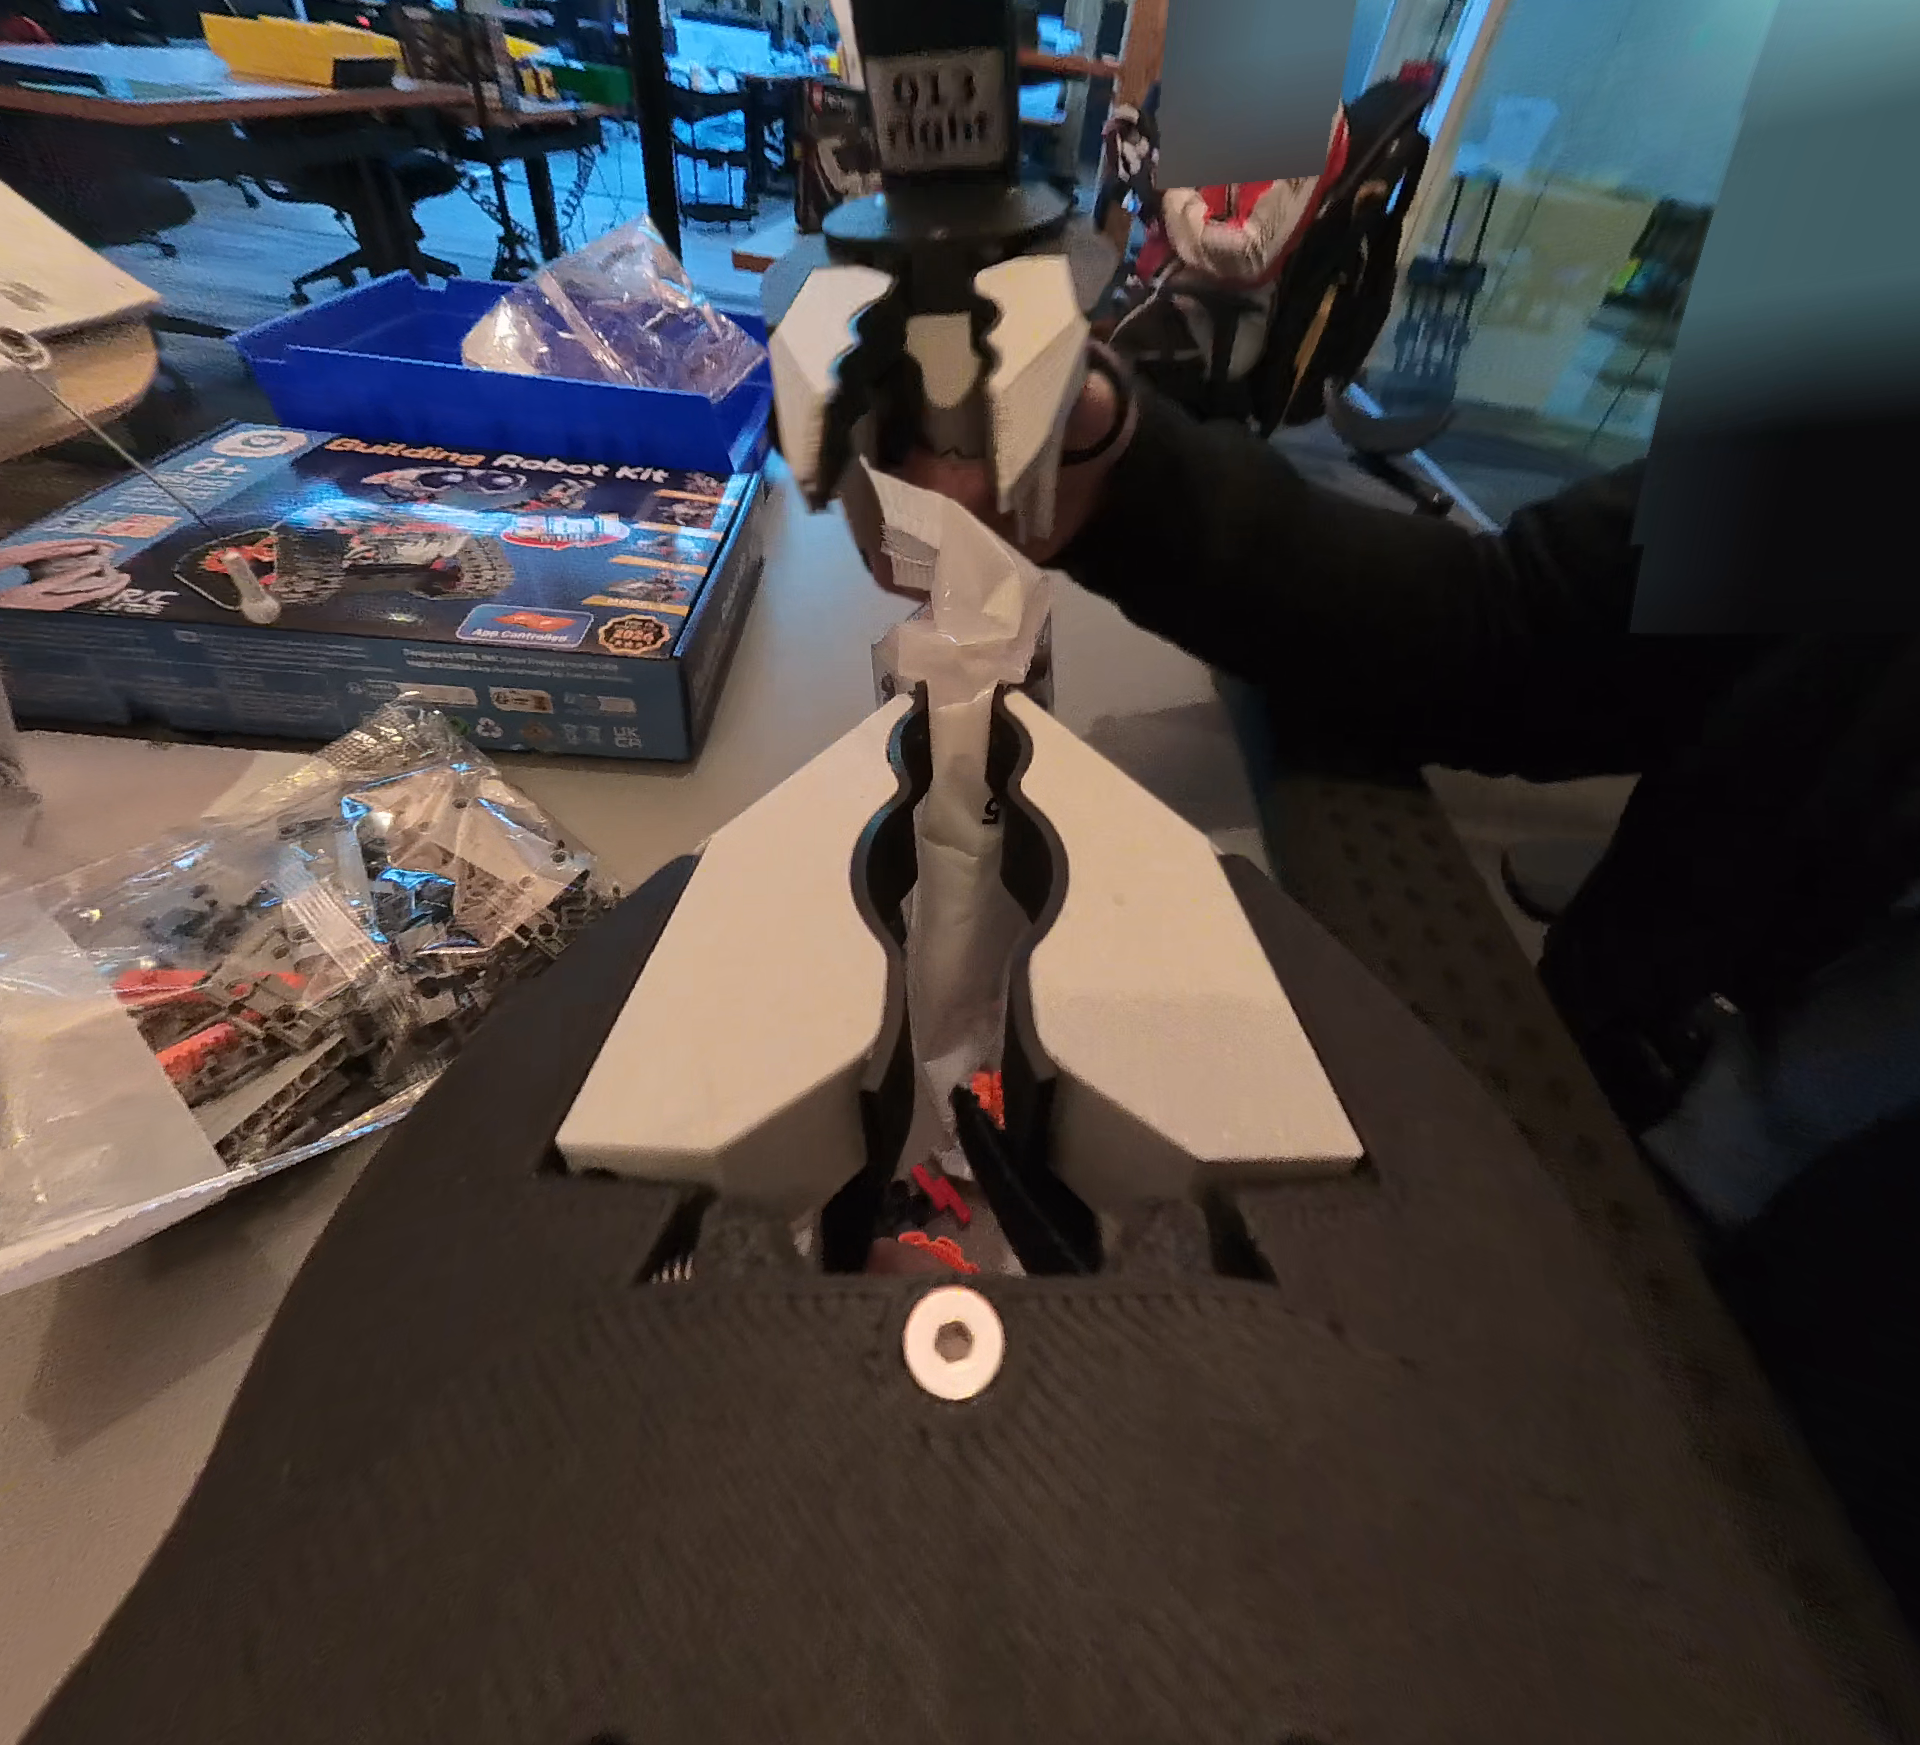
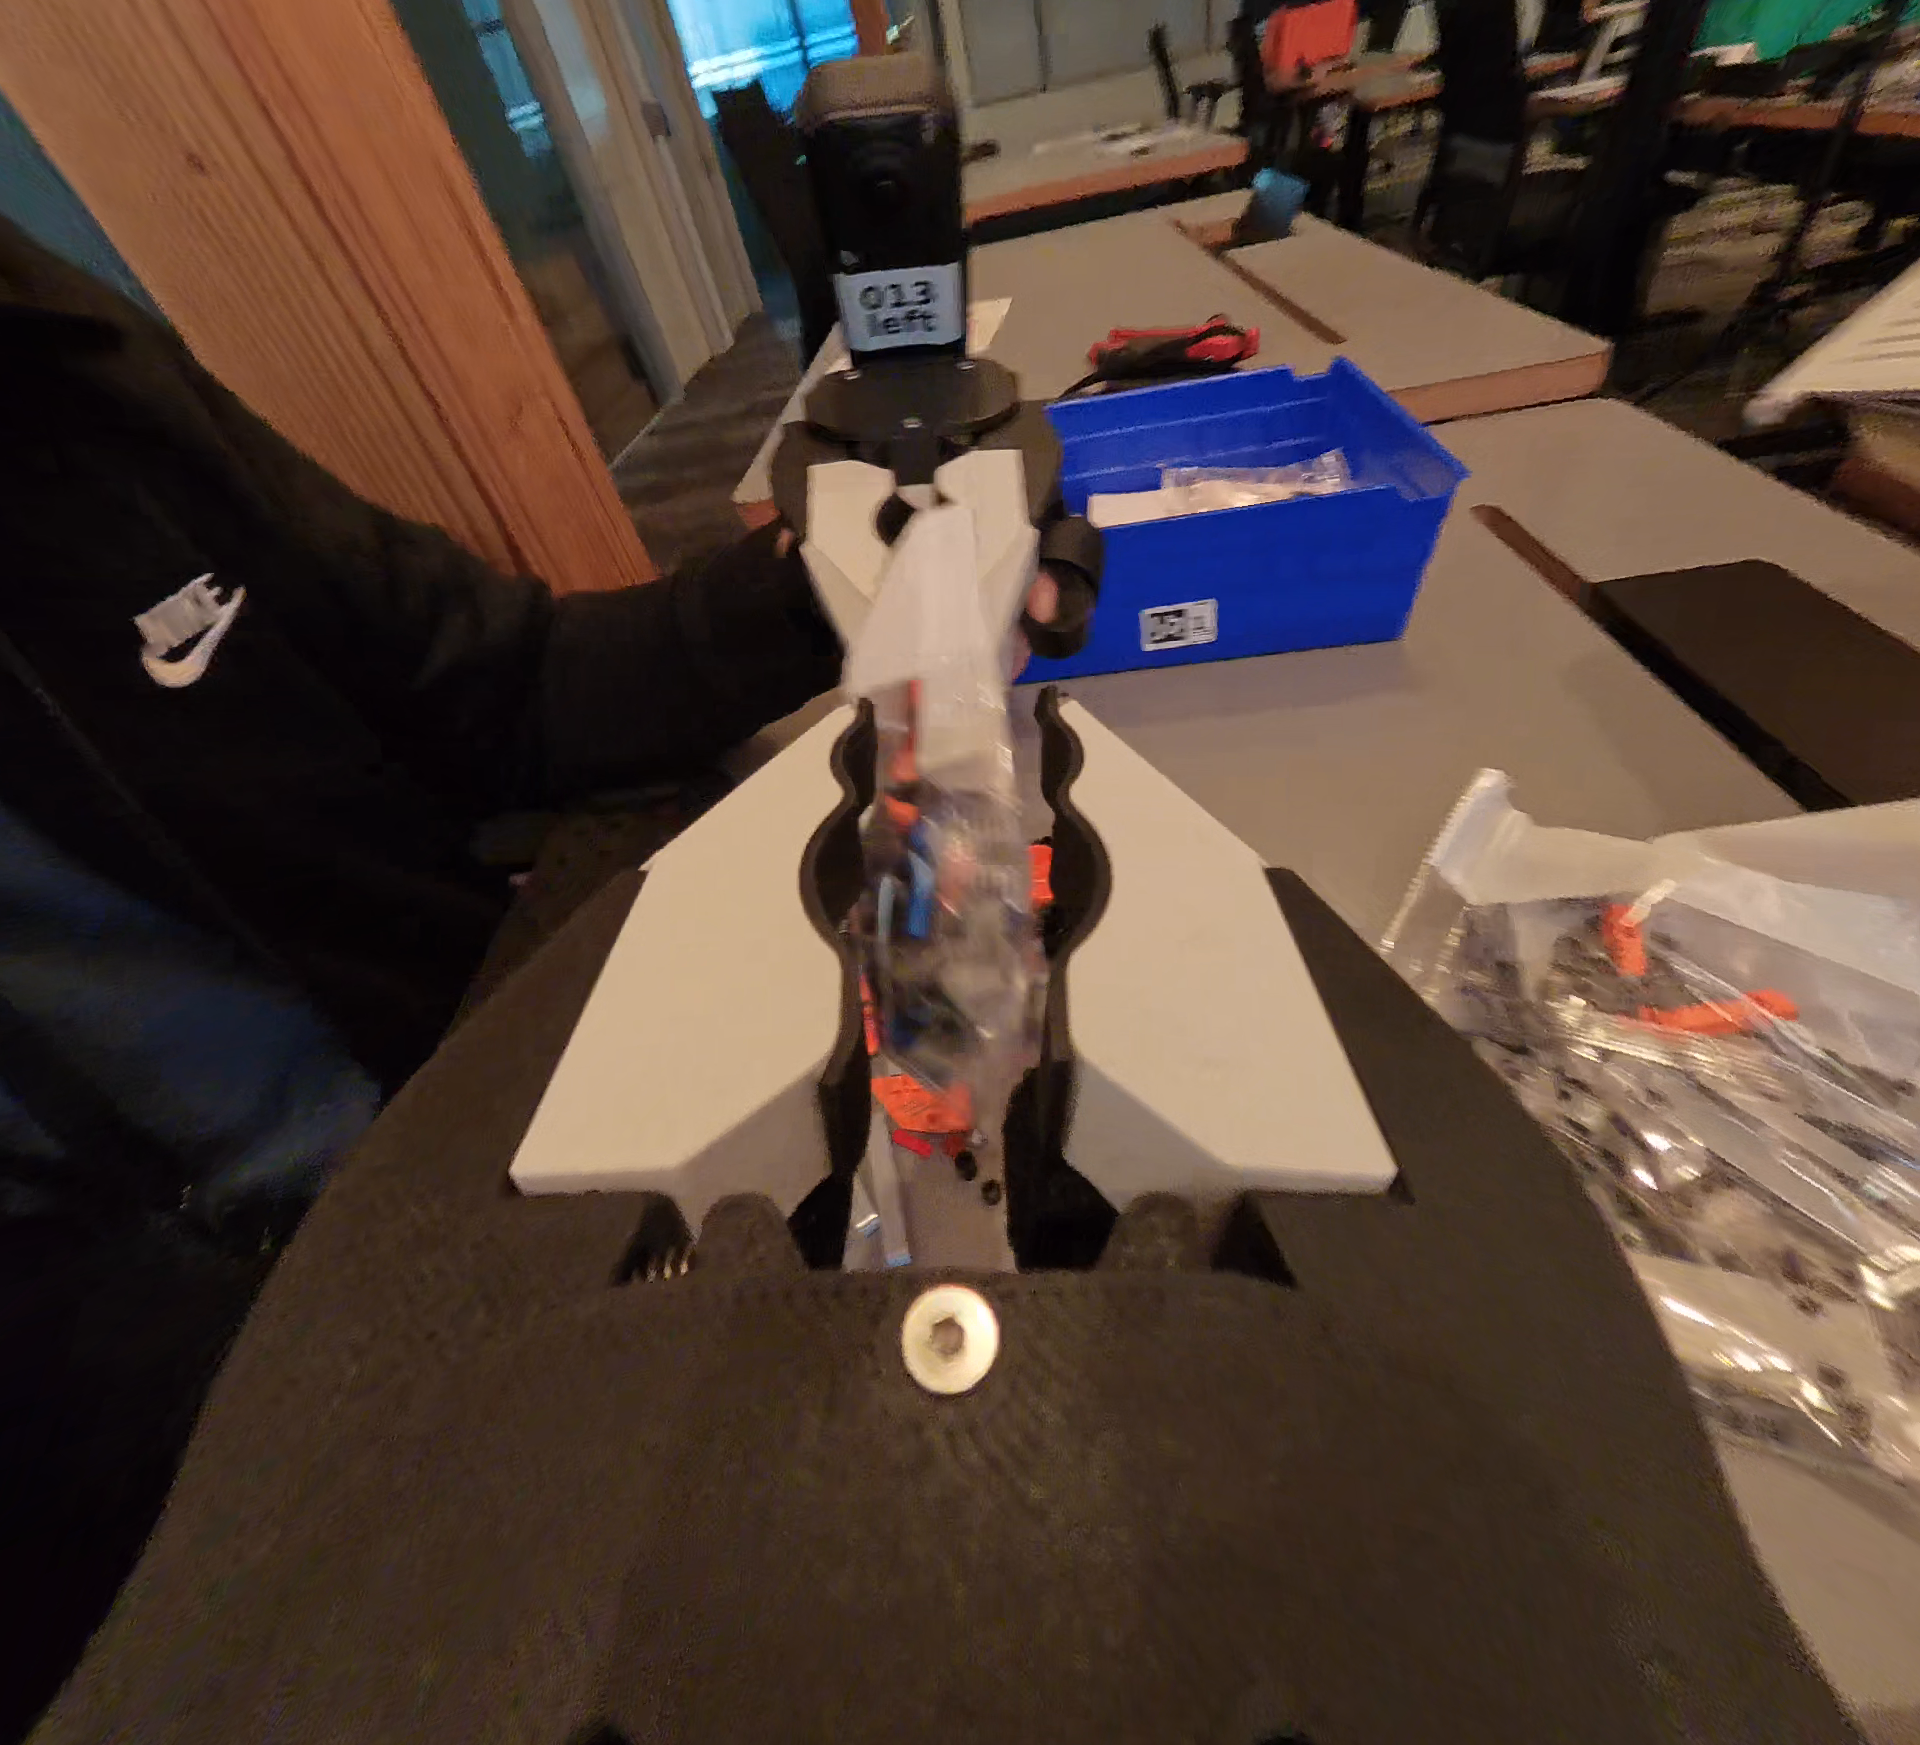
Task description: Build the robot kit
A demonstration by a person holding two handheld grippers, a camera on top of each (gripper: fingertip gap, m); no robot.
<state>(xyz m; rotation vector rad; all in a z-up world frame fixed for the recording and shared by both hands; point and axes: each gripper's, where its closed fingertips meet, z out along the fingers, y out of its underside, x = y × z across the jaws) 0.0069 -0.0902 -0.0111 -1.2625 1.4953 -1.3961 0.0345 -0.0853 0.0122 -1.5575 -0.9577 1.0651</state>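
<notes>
Left wrist view: grey table (image 1: 94, 1383) in an office with desks (image 1: 260, 95).

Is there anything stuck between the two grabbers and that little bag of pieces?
Nothing visible. The left gripper and the right gripper both have their fingers closed right on the small bag, one at each end. The bag hangs in the air between them, above the table.
</notes>
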